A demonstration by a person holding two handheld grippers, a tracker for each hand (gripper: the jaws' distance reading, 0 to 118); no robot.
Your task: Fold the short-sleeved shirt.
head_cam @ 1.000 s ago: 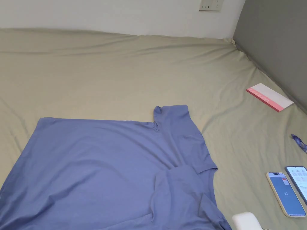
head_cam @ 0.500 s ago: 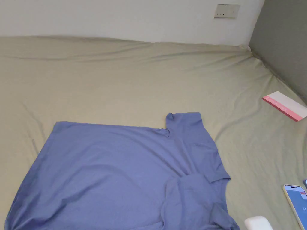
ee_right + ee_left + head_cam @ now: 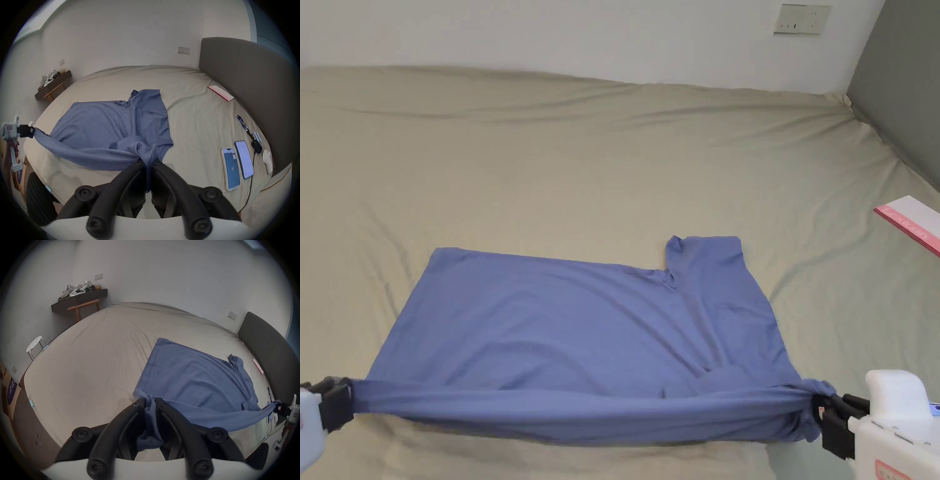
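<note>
A blue short-sleeved shirt (image 3: pixel 581 325) lies on the beige bed (image 3: pixel 550 169), its far sleeve (image 3: pixel 706 256) flat toward the wall. The near edge is lifted off the sheet and pulled taut between both grippers. My left gripper (image 3: pixel 347 397) is shut on the shirt's near left corner, with bunched cloth (image 3: pixel 150 415) between its jaws. My right gripper (image 3: pixel 822 409) is shut on the near right end, cloth (image 3: pixel 148 155) pinched between its jaws. From the right gripper view the left gripper (image 3: pixel 31 130) shows far left; the left gripper view has the right gripper (image 3: pixel 279 407) far right.
A pink-and-white booklet (image 3: pixel 915 222) lies by the grey headboard (image 3: pixel 900 81) at the right. Two phones (image 3: pixel 237 164), a lanyard and a small white device rest on the bed's right side. A dark shelf (image 3: pixel 81 300) and white stool (image 3: pixel 34 344) stand left of the bed.
Both grippers have come into the head view, holding the shirt's near edge, which is now raised and stretched taut. The head camera has also shifted, moving the scene to the right.
</note>
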